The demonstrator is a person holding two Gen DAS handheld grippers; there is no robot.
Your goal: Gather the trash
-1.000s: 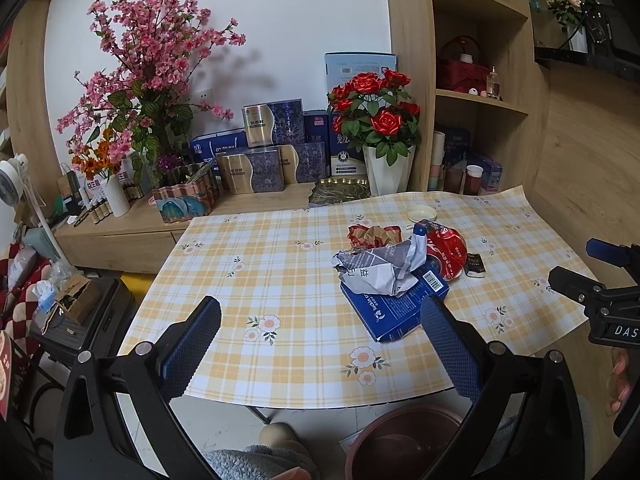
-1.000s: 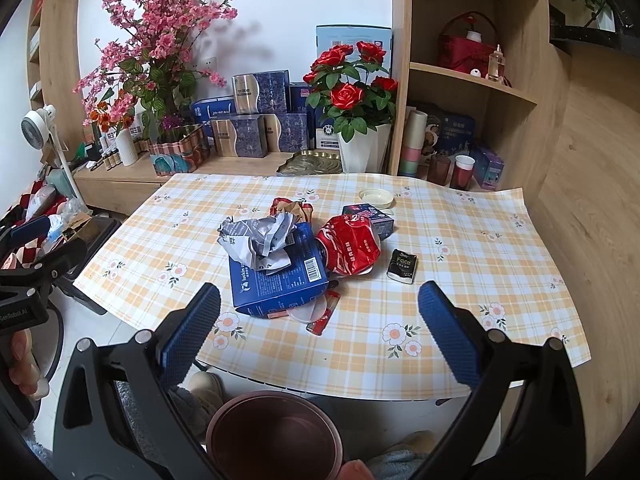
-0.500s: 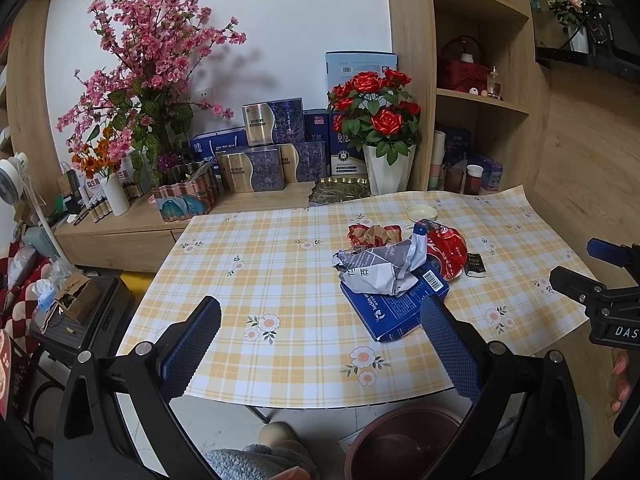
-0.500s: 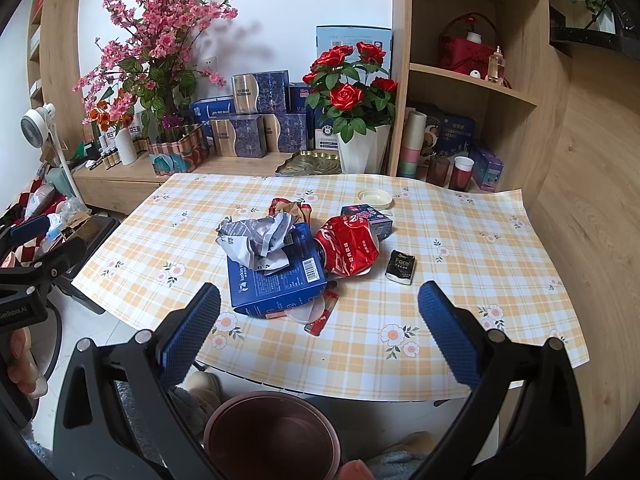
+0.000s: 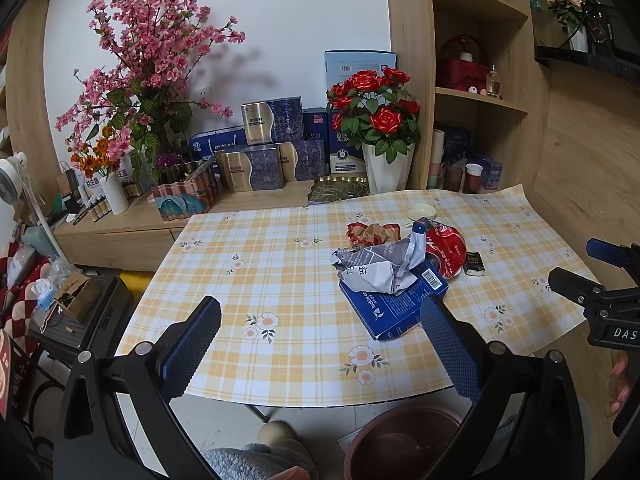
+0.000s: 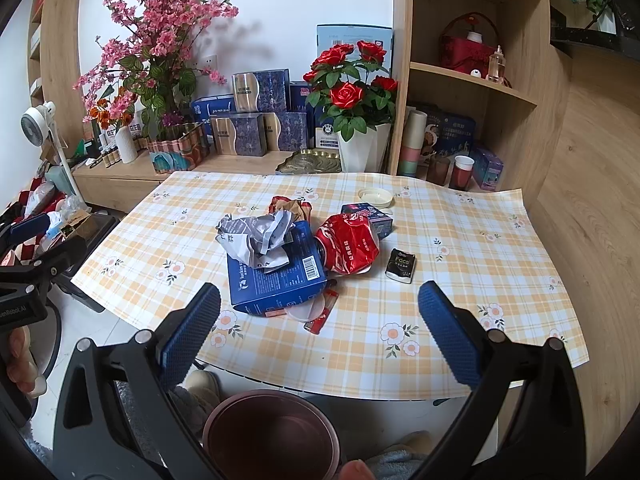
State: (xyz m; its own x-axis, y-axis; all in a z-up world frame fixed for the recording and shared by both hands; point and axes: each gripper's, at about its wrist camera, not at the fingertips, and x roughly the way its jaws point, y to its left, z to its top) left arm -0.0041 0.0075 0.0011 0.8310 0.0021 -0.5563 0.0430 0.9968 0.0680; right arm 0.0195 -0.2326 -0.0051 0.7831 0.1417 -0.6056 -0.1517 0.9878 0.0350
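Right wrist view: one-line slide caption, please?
Open right gripper faces a trash pile, blue box under crumpled paper, on the checked table, bin below.

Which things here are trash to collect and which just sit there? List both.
For the job: crumpled grey paper, blue box, red wrapper, small black packet, bin under the table edge.

Lying about: rose vase, pink blossoms, gift boxes, shelf cups.
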